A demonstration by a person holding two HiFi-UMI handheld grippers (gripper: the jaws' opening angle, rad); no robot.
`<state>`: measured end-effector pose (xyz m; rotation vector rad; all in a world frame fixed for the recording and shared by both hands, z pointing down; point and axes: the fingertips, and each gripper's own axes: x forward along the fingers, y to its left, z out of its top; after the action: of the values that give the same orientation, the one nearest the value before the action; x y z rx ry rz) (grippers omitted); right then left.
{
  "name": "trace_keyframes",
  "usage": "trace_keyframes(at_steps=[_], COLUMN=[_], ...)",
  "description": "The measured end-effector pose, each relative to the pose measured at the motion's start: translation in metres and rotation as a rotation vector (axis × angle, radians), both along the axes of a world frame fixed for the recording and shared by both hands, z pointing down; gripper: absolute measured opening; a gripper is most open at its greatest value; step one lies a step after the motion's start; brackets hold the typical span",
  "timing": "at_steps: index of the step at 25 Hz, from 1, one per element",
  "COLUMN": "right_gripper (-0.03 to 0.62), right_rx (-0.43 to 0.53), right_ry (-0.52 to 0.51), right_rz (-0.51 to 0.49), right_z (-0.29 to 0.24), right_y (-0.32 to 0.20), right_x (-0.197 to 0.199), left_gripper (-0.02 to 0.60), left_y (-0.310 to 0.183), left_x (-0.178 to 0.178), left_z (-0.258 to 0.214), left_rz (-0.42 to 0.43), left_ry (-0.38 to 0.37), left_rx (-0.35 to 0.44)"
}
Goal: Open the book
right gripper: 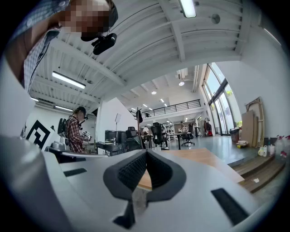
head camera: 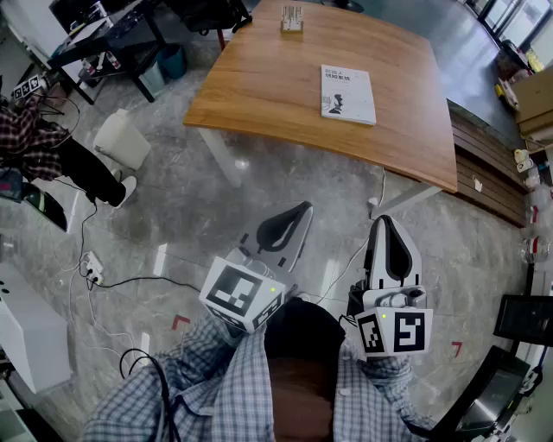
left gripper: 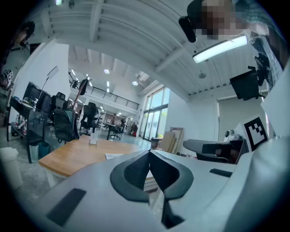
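A closed white book [head camera: 348, 94] lies flat on the wooden table [head camera: 259, 86], toward its right half; a sliver of the book [left gripper: 113, 156] shows in the left gripper view. My left gripper [head camera: 302, 210] is held low over the floor, well short of the table, its jaws pressed together with nothing between them. My right gripper [head camera: 386, 222] hangs beside it, also short of the table's near edge, jaws closed and empty. The gripper views show the left gripper [left gripper: 149, 152] and the right gripper [right gripper: 146, 153] aimed toward the table from a distance.
A small holder [head camera: 292, 19] stands at the table's far edge. Cables and a power strip [head camera: 93, 268] trail across the marble floor at left. A seated person's legs [head camera: 86, 173] are at far left. Wooden steps [head camera: 492, 173] run along the right.
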<state>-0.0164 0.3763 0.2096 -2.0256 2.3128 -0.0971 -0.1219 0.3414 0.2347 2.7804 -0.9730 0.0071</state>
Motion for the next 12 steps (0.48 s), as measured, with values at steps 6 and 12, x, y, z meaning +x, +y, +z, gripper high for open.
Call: trace_keyframes(at_steps=[6,12], right_gripper=[0.018,0.018], right_rx=[0.0,-0.003], right_ry=[-0.001,-0.003], right_rz=[0.0,-0.002], right_z=[-0.0022,-0.0015], right_y=[-0.0016,-0.0023], right_x=[0.0005,0.0001], left_gripper=[0.008,0.008], left_y=[-0.0005,-0.0009], left_x=[0.0005,0.0012], left_z=[-0.0015,-0.0007], left_rz=[0.001,0.004], left_ry=[0.002,0.001], left_rx=[0.0,-0.005])
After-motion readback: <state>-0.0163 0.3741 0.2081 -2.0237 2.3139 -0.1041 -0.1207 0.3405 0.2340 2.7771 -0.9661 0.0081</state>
